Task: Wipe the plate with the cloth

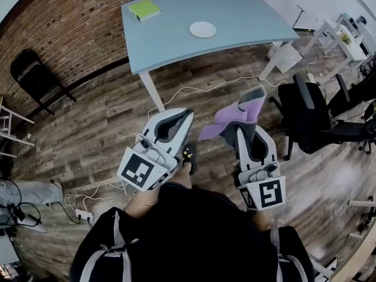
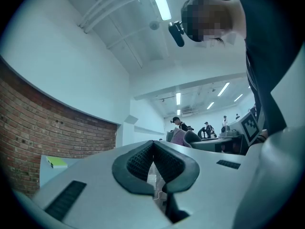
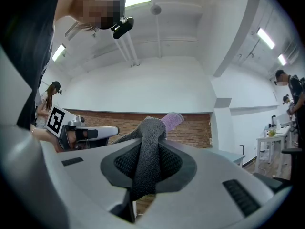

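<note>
Head view, lower centre-left: left gripper (image 1: 178, 121), pads pressed together, nothing between them (same in left gripper view (image 2: 153, 162)). Lower centre-right: right gripper (image 1: 247, 125), jaws clamped on cloth (image 1: 226, 121); grey and purple folds stick out past tips. Right gripper view, centre: cloth (image 3: 148, 142) fills gap between pads. Both grippers over wood floor (image 1: 106, 122), well apart from table (image 1: 247, 13) at top centre. White plate (image 1: 202, 29) on tabletop, top centre; green pad (image 1: 144, 9) near table's upper-left corner. Black office chair (image 1: 311, 116) at right edge.
</note>
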Motion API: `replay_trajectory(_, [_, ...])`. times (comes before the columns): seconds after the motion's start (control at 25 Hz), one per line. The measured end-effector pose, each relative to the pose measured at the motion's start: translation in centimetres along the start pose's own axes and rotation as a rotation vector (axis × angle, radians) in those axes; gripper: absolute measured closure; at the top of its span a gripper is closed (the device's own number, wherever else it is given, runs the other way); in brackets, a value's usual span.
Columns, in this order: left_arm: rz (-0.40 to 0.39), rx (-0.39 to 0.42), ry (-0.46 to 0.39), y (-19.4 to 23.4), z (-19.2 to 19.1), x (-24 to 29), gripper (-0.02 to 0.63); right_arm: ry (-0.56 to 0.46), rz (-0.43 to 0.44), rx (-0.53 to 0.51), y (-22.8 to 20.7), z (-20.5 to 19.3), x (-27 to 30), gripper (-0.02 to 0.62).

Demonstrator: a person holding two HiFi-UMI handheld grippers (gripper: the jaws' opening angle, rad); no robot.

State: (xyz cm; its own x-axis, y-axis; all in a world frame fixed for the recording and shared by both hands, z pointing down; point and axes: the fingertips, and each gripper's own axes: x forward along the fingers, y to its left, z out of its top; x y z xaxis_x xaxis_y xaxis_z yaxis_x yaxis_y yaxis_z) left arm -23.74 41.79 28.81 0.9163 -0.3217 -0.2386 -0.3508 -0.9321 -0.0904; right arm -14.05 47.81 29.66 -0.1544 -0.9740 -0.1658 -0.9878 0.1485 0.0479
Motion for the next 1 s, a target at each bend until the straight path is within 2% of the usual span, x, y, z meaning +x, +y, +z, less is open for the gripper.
replay_trajectory(0.48, [-0.014,-0.053,0.004,6.5,-2.3,5.1,0.598,0.029,-0.016,-0.022,-3.6,-1.4,7.3,0.529])
replay_trajectory(1.0, [-0.036,-0.054,-0.018,13.6,-3.7,10.3,0.598,0.035,-0.034,-0.028,-7.2,-2.4,15.0,0.529])
